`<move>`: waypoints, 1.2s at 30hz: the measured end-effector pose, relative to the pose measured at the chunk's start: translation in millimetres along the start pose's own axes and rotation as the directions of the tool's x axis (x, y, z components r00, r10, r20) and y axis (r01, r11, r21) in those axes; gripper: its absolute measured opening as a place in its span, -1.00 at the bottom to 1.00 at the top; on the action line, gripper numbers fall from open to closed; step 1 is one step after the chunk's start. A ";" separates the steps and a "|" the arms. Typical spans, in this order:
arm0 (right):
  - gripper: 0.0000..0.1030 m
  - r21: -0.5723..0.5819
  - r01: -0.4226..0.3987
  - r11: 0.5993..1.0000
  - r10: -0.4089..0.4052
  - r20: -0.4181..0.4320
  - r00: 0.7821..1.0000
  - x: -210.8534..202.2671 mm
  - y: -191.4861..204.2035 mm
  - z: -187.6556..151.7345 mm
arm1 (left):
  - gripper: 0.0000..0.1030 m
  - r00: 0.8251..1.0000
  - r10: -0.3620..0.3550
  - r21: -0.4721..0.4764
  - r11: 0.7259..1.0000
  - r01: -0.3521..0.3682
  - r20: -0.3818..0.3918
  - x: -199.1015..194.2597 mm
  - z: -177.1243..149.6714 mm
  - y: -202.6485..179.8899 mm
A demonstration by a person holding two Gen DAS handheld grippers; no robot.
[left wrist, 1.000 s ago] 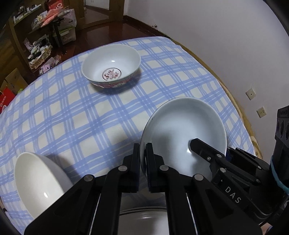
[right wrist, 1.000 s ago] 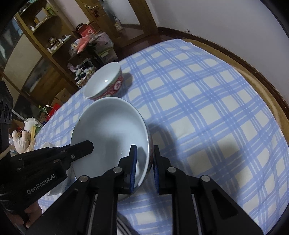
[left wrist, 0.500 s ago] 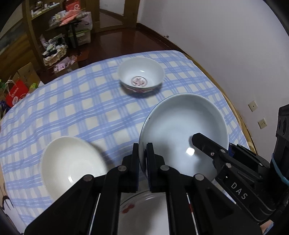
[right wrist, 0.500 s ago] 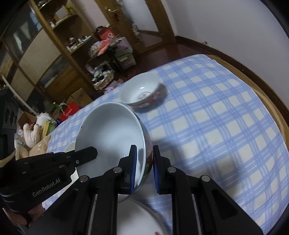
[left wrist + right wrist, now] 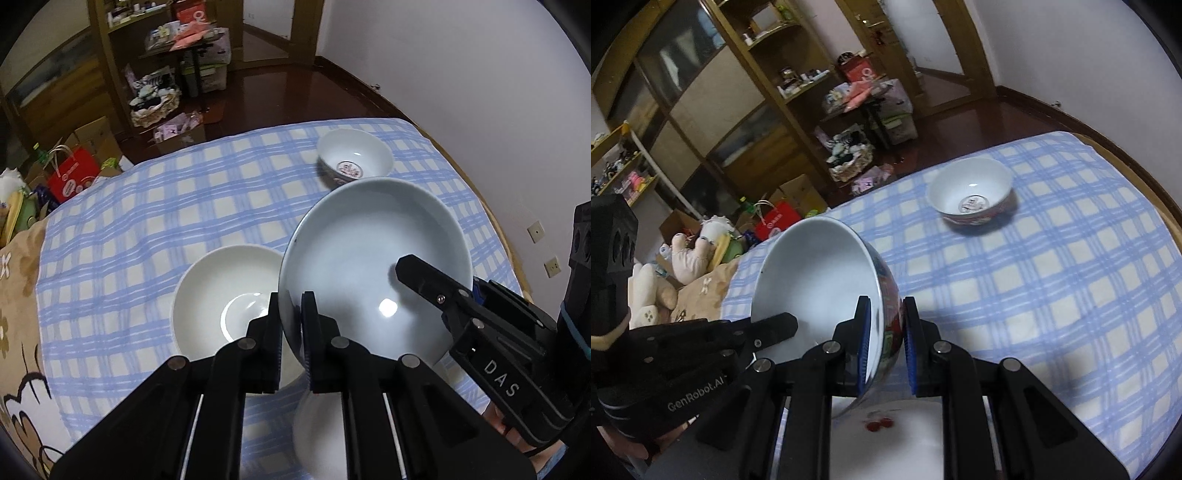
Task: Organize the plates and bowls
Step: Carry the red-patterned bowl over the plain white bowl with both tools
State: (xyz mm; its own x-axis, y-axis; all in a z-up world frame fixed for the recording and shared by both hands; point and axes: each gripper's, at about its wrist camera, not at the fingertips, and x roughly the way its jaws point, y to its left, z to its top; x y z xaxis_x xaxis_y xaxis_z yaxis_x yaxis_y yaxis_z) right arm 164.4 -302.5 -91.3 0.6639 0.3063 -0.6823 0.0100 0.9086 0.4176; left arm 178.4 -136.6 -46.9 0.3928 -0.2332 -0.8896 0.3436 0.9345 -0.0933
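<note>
The big bowl [image 5: 373,258] is lifted clear, tilted, its rim pinched on opposite sides: left tongs [image 5: 291,325] nearly shut on the thin wall, right tongs [image 5: 884,343] likewise clamped across inside and patterned outside. In my judgement this is the carry step; next it must be levelled and lowered, perhaps onto the white plate [image 5: 923,435] directly under both tongs. Ahead lies the checked cloth [image 5: 166,206] on the bench, a white bowl [image 5: 221,299] just left, a small patterned bowl [image 5: 971,199] farther off; cluttered shelves beyond.
</note>
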 end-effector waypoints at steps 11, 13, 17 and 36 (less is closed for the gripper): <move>-0.65 -0.073 -0.038 0.997 0.036 -0.020 0.999 17.7 33.4 -13.7 | -0.77 1.000 0.010 -0.069 0.998 -0.011 -0.015 1.4 -24.0 37.4; -0.65 -0.084 -0.035 0.996 0.032 -0.030 0.999 21.6 37.2 -17.0 | -0.77 1.000 0.005 -0.089 0.996 -0.006 -0.021 4.9 -29.2 44.0; -0.65 -0.123 -0.016 0.992 0.010 -0.047 0.999 30.0 46.3 -25.2 | -0.77 0.999 -0.016 -0.125 0.992 0.012 -0.028 13.7 -38.8 55.6; -0.65 -0.191 0.016 0.982 -0.023 -0.034 0.999 58.5 51.3 -43.7 | -0.74 0.998 0.007 -0.138 0.990 -0.016 -0.065 47.2 -47.3 69.2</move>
State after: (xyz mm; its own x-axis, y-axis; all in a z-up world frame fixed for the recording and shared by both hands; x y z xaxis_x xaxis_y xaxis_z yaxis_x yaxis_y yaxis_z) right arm 171.1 -225.6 -136.0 0.6378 0.2949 -0.7115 -0.1223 0.9508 0.2845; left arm 180.4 -70.2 -116.5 0.3384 -0.2089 -0.9175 0.2161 0.9662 -0.1403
